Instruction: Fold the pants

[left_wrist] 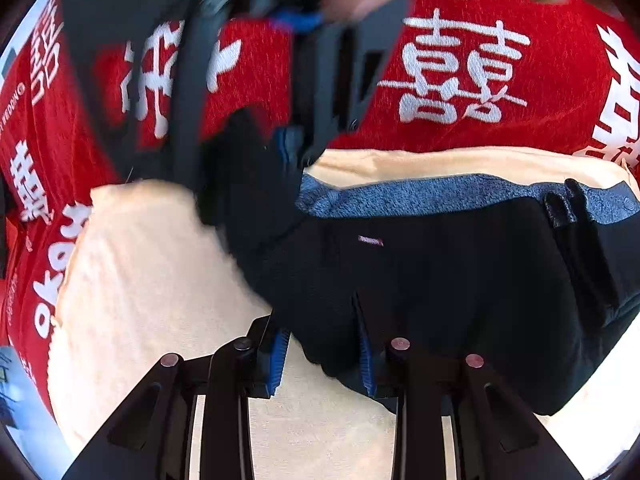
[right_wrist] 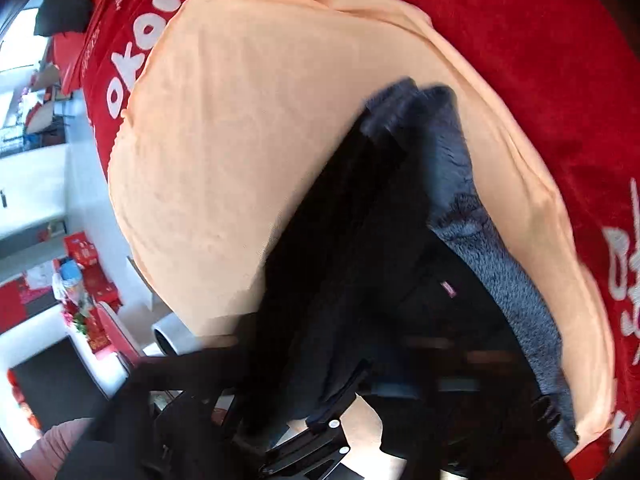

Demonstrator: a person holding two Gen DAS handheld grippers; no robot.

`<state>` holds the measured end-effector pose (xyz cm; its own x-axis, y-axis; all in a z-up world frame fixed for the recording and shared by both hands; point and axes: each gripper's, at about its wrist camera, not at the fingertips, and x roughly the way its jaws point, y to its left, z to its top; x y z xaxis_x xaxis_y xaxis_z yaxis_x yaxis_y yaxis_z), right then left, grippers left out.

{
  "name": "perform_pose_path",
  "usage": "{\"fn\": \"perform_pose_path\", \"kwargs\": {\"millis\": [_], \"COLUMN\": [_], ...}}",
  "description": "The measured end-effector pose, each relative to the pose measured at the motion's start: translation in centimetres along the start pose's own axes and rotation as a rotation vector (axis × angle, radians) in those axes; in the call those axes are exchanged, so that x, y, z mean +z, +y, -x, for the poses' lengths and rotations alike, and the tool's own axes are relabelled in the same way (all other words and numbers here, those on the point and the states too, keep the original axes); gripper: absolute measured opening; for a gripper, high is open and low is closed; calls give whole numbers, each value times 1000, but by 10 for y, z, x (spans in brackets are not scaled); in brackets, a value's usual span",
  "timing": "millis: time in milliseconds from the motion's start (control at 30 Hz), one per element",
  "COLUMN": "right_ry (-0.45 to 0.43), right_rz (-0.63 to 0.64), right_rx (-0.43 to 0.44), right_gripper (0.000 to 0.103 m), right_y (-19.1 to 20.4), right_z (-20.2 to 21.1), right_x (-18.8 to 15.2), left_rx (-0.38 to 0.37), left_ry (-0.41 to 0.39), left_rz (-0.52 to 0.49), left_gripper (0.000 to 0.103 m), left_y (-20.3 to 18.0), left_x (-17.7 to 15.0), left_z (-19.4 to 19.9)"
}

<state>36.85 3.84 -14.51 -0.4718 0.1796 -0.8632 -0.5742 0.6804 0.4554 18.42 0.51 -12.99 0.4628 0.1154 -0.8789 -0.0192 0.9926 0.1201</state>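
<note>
The dark navy pants [left_wrist: 440, 280] with a grey-blue fleece lining [left_wrist: 420, 196] lie on a peach cloth [left_wrist: 140, 272]. My left gripper [left_wrist: 324, 356] is shut on a fold of the pants near their lower edge. My right gripper [left_wrist: 288, 152] reaches in from above and is shut on the pants' left edge, blurred by motion. In the right wrist view the pants [right_wrist: 360, 248] hang over my right gripper [right_wrist: 340, 396], and the lining [right_wrist: 504, 280] shows on the right.
A red blanket [left_wrist: 460, 68] with white characters lies under the peach cloth [right_wrist: 248, 140]. In the right wrist view a room with red boxes [right_wrist: 84, 264] and white furniture lies beyond the left edge.
</note>
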Motion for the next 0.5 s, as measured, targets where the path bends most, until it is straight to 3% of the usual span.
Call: {"fn": "perform_pose_path", "kwargs": {"millis": [67,233,400,500], "right_ry": [-65,-233,-442,-558], "right_rz": [-10,-79,-193,-263], "right_rx": [31,202,382,440], "right_gripper": [18,18,18,18], "right_y": [-12,-49,-109,-148], "right_z": [14,69,117,133], "right_x": [-15,-70,-168,-231], "left_rx": [-14,-62,-131,-188], "left_ry": [-20,-74,-130,-157], "left_rz": [-26,-87,-163,-239], "left_gripper": [32,32,32,32], "left_y": [-8,-40,-86,-128], "left_x": [3,19,36,46], "left_z": [9,47,86,108]}}
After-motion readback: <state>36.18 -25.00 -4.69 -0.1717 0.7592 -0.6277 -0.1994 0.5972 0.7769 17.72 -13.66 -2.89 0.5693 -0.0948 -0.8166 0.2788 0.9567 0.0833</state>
